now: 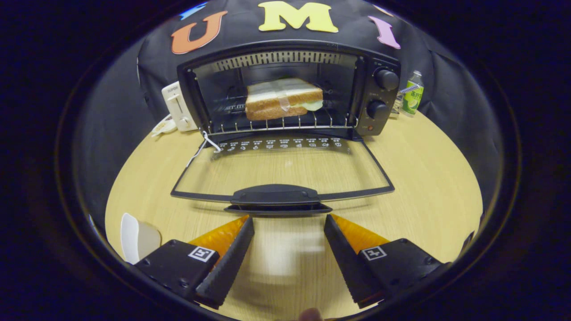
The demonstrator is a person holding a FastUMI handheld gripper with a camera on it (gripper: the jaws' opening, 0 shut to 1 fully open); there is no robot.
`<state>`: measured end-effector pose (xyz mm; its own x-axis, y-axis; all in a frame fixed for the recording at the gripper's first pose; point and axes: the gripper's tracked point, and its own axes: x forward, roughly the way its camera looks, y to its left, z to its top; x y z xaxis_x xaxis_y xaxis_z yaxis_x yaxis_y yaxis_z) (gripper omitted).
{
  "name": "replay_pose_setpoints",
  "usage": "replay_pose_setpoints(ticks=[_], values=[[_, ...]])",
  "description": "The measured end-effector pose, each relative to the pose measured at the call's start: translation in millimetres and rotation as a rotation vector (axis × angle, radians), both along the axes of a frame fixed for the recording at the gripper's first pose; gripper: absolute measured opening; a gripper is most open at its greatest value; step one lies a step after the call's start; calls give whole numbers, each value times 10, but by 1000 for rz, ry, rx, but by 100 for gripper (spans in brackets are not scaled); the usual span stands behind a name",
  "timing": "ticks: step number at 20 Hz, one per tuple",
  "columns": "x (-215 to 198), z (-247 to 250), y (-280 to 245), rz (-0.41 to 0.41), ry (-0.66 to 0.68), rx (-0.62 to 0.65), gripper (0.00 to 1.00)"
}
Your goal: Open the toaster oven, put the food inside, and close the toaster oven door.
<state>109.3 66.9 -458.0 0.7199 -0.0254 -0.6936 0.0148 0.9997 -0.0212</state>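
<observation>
the gripper (289,223), with its two black ribbed fingers (232,258) backed in orange, stood spread wide and held nothing, only bare tabletop between the tips. at about 8 o'clock from the left finger lay part of a white plate (136,238) on the pale wooden table (428,196). just ahead of the fingertips, at 12 o'clock, sat the black plastic handle (275,196) of the glass toaster oven door (285,169), which lay folded fully down and flat over the table. beyond it the black toaster oven (285,89) stood open, two round black knobs (386,79) on its panel at 1 o'clock. inside, on the wire rack (276,125), rested the wrapped sandwich of toasted bread (283,99). at 11 o'clock, touching the oven's side, was a small white appliance (178,104). at 1 o'clock, past the knobs, stood a green-labelled bottle (412,94).
</observation>
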Motion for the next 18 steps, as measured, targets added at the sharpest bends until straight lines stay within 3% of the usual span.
replay_pose_setpoints(ticks=[7, 18], values=[[-41, 292, 12, 25, -55, 1, 100], [-10, 1702, 92, 64, -310, 42, 100]])
